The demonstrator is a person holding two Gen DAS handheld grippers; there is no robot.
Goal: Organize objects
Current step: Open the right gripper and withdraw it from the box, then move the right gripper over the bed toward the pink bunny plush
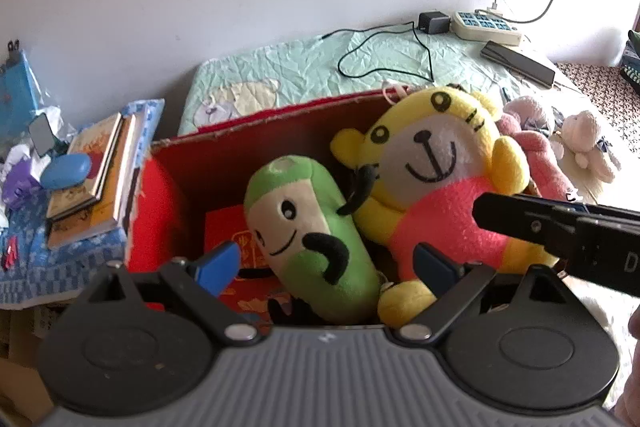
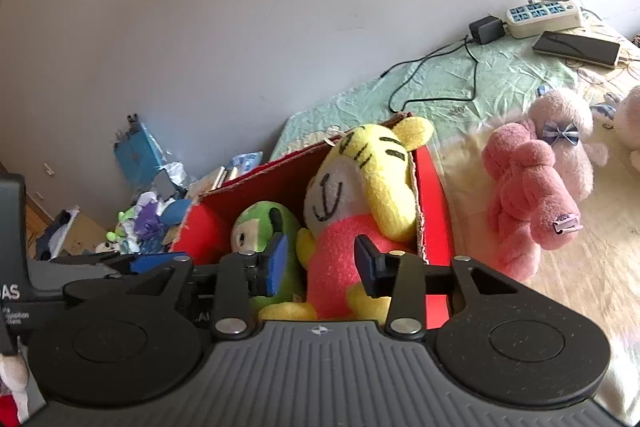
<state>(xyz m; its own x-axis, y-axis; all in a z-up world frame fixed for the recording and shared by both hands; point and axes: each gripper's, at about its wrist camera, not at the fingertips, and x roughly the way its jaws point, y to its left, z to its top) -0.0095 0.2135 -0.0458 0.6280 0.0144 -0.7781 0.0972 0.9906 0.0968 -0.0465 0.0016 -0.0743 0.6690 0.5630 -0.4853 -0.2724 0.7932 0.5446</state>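
A red cardboard box [image 1: 256,125] [image 2: 434,187] stands on the bed. In it lie a green plush [image 1: 308,235] [image 2: 256,227] and a yellow-and-pink tiger plush [image 1: 436,183] [image 2: 360,195]. My left gripper [image 1: 326,265] is open, its blue pads either side of the green plush, just above the box. My right gripper [image 2: 322,265] is open, its fingers either side of the tiger's pink body without clamping it; it shows in the left wrist view as a black bar [image 1: 560,231]. A pink plush [image 2: 528,195] and a pale pink plush [image 2: 568,131] lie on the bed right of the box.
A stack of books [image 1: 96,175] and a blue case [image 1: 66,170] sit left of the box among clutter. A power strip [image 2: 544,15], a black adapter with cable [image 2: 486,30] and a phone [image 2: 576,47] lie on the green bedcover near the wall.
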